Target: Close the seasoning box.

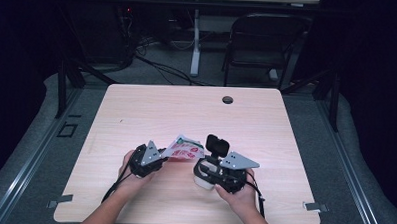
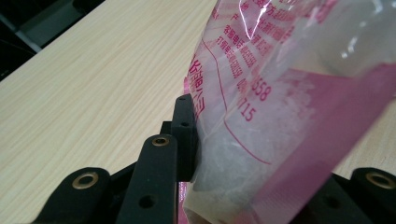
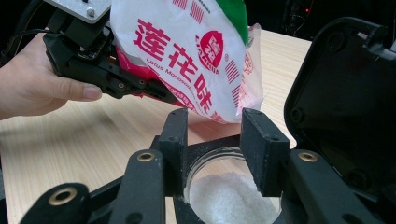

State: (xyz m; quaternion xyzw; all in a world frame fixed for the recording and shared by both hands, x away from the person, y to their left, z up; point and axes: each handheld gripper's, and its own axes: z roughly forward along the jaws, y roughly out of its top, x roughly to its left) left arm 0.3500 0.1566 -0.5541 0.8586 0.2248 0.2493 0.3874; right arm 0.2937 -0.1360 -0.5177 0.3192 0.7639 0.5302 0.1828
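A red-and-white printed seasoning bag (image 1: 185, 149) hangs tilted between the two hands, and my left gripper (image 1: 166, 153) is shut on its lower end. Along the left gripper's jaws, a black pad (image 2: 184, 135) presses on the bag (image 2: 280, 116), which holds white crystals. Its open corner hangs just above a clear jar (image 3: 229, 200) partly filled with white crystals. My right gripper (image 3: 219, 135) stands open, one jaw on each side of the jar mouth and not pressing on it. The jar's black lid (image 3: 345, 93) is flipped up at the right. The left gripper (image 3: 107, 70) and bag (image 3: 196, 56) show beyond.
The light wooden table (image 1: 161, 110) has a cable hole (image 1: 228, 99) near its far edge. A black folding chair (image 1: 261, 44) and a desk leg stand on the floor behind it. The jar (image 1: 202, 181) sits near the front edge, with its lid (image 1: 217, 145) raised.
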